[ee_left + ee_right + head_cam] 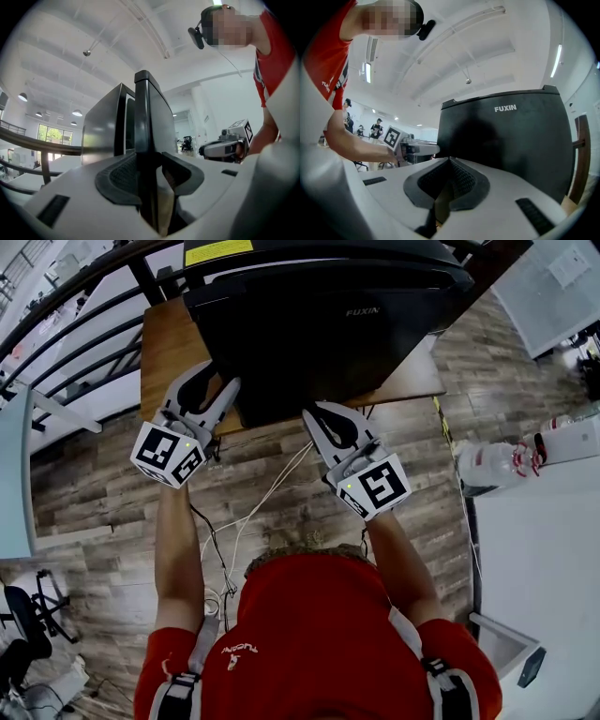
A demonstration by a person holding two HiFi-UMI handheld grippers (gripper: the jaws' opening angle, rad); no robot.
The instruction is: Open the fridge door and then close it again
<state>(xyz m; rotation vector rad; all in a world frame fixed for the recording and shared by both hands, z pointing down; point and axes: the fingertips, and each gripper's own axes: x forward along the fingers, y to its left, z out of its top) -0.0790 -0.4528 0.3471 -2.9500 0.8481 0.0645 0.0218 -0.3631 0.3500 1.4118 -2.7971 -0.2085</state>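
A black fridge (328, 324) marked FUXIN stands on a wooden table (169, 343), its door facing me. My left gripper (217, 381) is at the door's left edge. In the left gripper view the door edge (147, 122) stands upright between the jaws of that gripper (149, 157). The left pad lies against it and a thin gap shows beside the right pad. My right gripper (314, 413) is shut with nothing in it, just in front of the door's lower middle. In the right gripper view the closed tips (449, 160) point at the door (511, 145).
A dark railing (66, 324) runs behind the table at the left. Cables (234, 521) trail over the wood floor below the table. A white counter (544, 549) with a clear bottle (492, 463) stands at the right. An office chair (23, 624) sits at lower left.
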